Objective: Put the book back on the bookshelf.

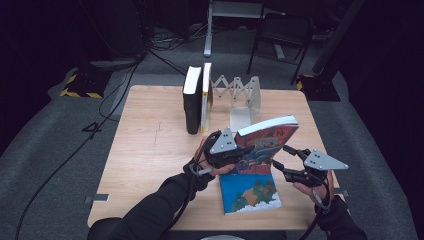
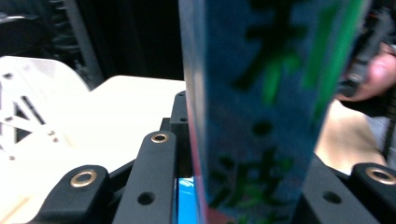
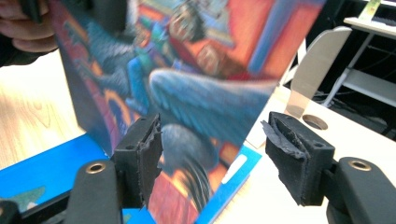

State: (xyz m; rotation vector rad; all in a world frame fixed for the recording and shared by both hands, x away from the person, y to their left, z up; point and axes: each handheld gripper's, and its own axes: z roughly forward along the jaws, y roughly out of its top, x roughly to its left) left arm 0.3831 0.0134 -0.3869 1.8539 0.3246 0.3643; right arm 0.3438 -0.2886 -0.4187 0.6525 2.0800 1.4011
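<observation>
A colourful picture book (image 1: 267,137) stands tilted above the table, and my left gripper (image 1: 243,154) is shut on its left edge. Seen from the left gripper view, its blue spine (image 2: 252,116) rises between the jaws of the left gripper (image 2: 243,186). To the book's right, my right gripper (image 1: 281,159) is open. In the right gripper view the right gripper (image 3: 217,140) has its jaws wide apart in front of the cover (image 3: 187,70). A blue book (image 1: 250,194) lies flat on the table beneath, also visible as the blue book (image 3: 37,172).
Two books (image 1: 196,99) stand upright at the back of the wooden table (image 1: 150,150), next to a white folding book rack (image 1: 241,95) with a white end plate (image 3: 317,56). A chair (image 1: 282,30) and cables lie on the floor beyond.
</observation>
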